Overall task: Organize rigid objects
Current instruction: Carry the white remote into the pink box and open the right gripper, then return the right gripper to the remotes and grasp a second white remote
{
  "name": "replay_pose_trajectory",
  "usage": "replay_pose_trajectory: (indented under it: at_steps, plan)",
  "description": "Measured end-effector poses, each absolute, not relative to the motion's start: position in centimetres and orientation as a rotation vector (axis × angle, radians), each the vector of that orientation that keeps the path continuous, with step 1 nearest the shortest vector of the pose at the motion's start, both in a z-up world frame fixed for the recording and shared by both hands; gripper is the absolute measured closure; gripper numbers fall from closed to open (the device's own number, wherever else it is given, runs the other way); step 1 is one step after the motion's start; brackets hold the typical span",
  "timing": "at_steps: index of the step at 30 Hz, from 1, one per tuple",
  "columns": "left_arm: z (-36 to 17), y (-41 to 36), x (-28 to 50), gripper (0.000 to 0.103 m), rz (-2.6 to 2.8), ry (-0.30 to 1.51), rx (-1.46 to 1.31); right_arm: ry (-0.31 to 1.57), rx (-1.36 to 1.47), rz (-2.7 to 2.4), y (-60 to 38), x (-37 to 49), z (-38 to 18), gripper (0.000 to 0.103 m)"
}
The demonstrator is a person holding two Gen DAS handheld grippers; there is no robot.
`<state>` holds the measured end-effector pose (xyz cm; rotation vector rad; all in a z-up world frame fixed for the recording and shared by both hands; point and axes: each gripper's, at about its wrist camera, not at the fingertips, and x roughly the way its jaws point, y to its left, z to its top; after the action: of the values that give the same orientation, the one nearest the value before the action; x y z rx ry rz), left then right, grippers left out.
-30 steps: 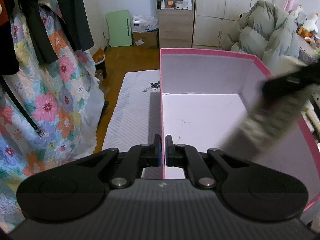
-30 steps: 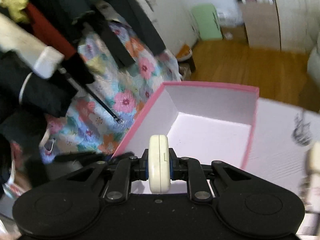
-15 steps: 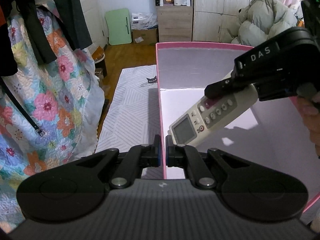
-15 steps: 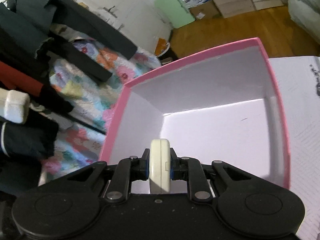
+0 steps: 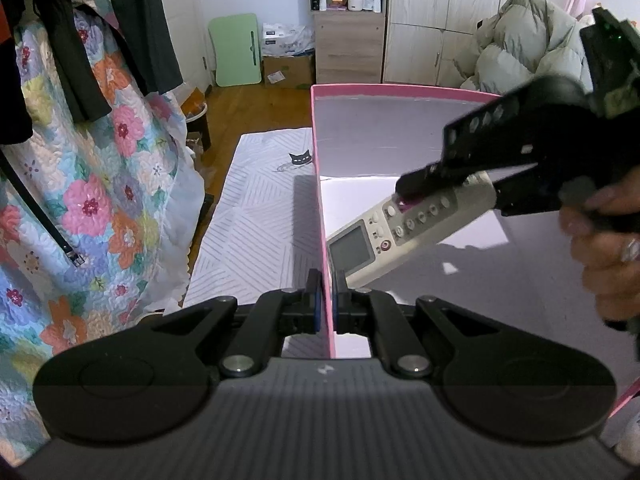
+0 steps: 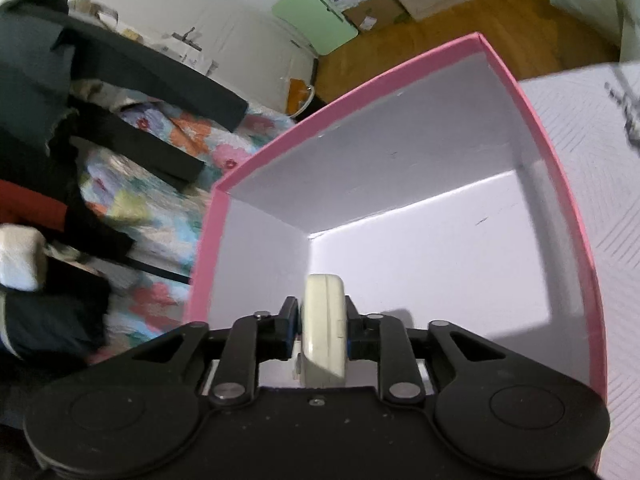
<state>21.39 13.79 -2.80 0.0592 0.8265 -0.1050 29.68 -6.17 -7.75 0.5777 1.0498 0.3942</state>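
Observation:
A pink box (image 5: pixel 380 140) with a white inside stands on a mat. My left gripper (image 5: pixel 326 300) is shut on the box's left wall (image 5: pixel 325 220). A cream remote control (image 5: pixel 400 232) with a grey screen slants down inside the box, screen end lowest, near that wall. My right gripper (image 5: pixel 440 204) reaches in from the right, held by a hand (image 5: pixel 600 248). In the right wrist view the remote (image 6: pixel 323 332) stands edge-on between the right gripper's (image 6: pixel 323 320) fingers. Its jaws are opening, with a thin gap at each pad. The box rim (image 6: pixel 348 114) runs ahead.
The white mat with a cat drawing (image 5: pixel 256 216) lies left of the box. A floral quilt (image 5: pixel 100 208) and dark clothes (image 5: pixel 132 20) hang at the far left. A green folding table (image 5: pixel 236 50), a shelf unit (image 5: pixel 346 20) and a puffy coat (image 5: pixel 520 40) stand behind.
The right gripper came down into the box with the remote, and its jaws have spread wider around it. The left gripper has kept its hold on the box wall.

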Motion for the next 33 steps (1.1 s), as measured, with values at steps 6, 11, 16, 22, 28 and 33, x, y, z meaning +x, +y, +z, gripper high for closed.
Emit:
replay_pose_trajectory:
  at_steps: [6,11,16,22,28,33]
  plan:
    - [-2.8,13.5,21.3,0.098,-0.106,0.829,0.07,0.98,0.26,0.285,-4.2,29.0,-6.2,0.045]
    - [-2.7,13.4,21.5,0.098,-0.103,0.837,0.08,0.912,0.197,0.36,-5.5,27.7,-2.7,0.039]
    - [-2.8,13.1,21.4,0.099,-0.092,0.84,0.095,0.835,0.146,0.409,-8.5,25.2,1.1,0.038]
    - [-2.8,12.3,21.2,0.099,-0.102,0.841,0.167,0.758,0.139,0.39,-14.1,20.7,3.4,0.038]
    - [-2.7,12.0,21.4,0.099,-0.089,0.858,0.173,0.82,0.083,0.27,-20.5,18.3,3.0,0.038]
    - [-2.8,11.6,21.4,0.099,-0.074,0.872,0.194,0.926,0.196,0.229,-27.4,18.4,1.4,0.038]
